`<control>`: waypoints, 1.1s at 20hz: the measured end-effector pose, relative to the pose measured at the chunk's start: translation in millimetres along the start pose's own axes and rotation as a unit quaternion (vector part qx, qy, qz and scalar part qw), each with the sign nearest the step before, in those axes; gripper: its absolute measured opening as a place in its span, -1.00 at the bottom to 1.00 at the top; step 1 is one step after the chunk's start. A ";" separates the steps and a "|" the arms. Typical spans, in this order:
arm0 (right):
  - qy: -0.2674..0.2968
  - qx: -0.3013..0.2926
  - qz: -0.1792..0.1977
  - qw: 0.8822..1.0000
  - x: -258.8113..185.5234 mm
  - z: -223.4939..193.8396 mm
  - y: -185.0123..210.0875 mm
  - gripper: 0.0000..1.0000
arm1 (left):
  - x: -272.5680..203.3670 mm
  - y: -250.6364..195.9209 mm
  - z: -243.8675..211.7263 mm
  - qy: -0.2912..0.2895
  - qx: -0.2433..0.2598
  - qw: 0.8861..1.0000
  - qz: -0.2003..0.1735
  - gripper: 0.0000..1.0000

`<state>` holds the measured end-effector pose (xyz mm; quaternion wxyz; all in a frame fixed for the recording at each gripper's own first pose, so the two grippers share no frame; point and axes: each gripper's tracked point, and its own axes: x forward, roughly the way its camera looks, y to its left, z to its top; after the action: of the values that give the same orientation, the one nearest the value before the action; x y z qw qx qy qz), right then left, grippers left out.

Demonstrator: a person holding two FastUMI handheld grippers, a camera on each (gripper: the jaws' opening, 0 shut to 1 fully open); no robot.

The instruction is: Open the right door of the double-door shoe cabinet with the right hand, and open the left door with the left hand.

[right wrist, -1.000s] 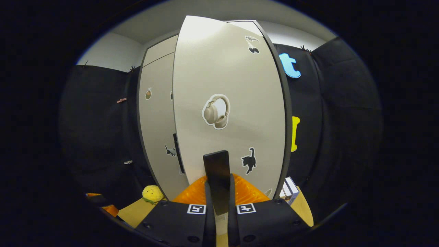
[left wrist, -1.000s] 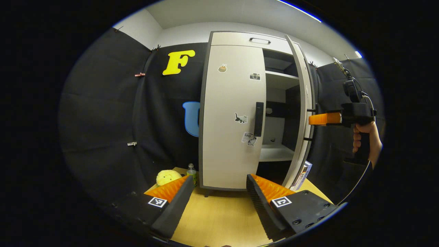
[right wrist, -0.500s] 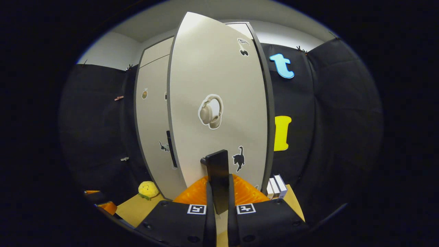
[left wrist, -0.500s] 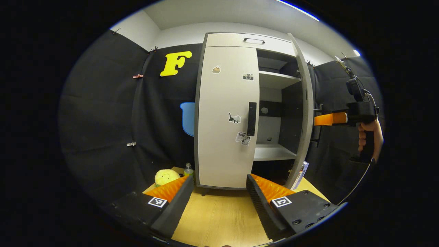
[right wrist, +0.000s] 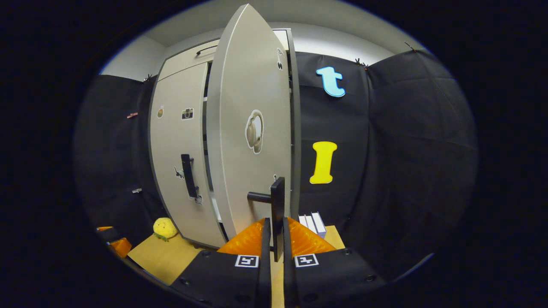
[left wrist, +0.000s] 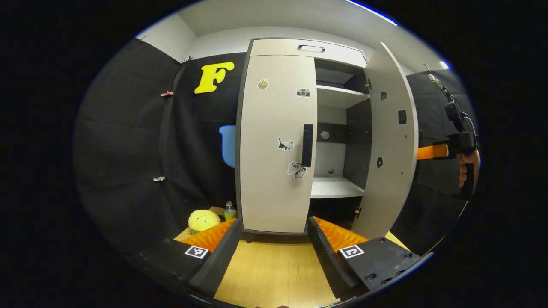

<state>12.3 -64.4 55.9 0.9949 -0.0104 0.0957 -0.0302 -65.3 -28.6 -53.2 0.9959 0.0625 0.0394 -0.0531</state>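
Observation:
A pale shoe cabinet (left wrist: 306,48) stands on a wooden floor. Its left door (left wrist: 274,145) is closed, with a dark upright handle (left wrist: 307,145). The right door (left wrist: 391,141) stands swung wide, baring white shelves (left wrist: 332,188). In the right gripper view my right gripper (right wrist: 274,239) is shut on the right door's dark handle (right wrist: 277,209), the door (right wrist: 250,128) seen nearly edge-on. My left gripper (left wrist: 274,239) is open low in front of the left door, well short of its handle. The right gripper (left wrist: 436,151) and a hand appear past the open door.
A yellow plush toy (left wrist: 203,220) and a small bottle (left wrist: 230,211) sit left of the cabinet. Books (right wrist: 314,222) stand by the cabinet's right side. Black cloth walls close in on both sides. The wooden floor (left wrist: 269,273) lies ahead of the left gripper.
The right door has swung much farther open, pulled by my right gripper on its handle. The left gripper has hardly shifted and stays open.

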 end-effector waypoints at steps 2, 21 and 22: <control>-0.003 -0.008 -0.044 0.999 0.1 -6.5 -32.7 -0.70 | 2.0 -9.5 -2.4 0.004 0.001 1.000 -0.010 0.90; 0.006 0.033 -0.006 0.999 -86.3 -25.0 17.5 -0.87 | 31.3 -16.9 -1.9 0.006 0.015 0.998 -0.064 0.89; 0.003 0.034 -0.003 0.999 -86.3 -24.6 29.1 -0.87 | 36.0 -13.4 -1.7 0.006 0.013 0.998 -0.068 0.90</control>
<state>-75.3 -30.4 47.3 0.9943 0.0237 0.0977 -0.0364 -31.2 -45.2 -59.5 0.9887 0.0733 0.0486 -0.1213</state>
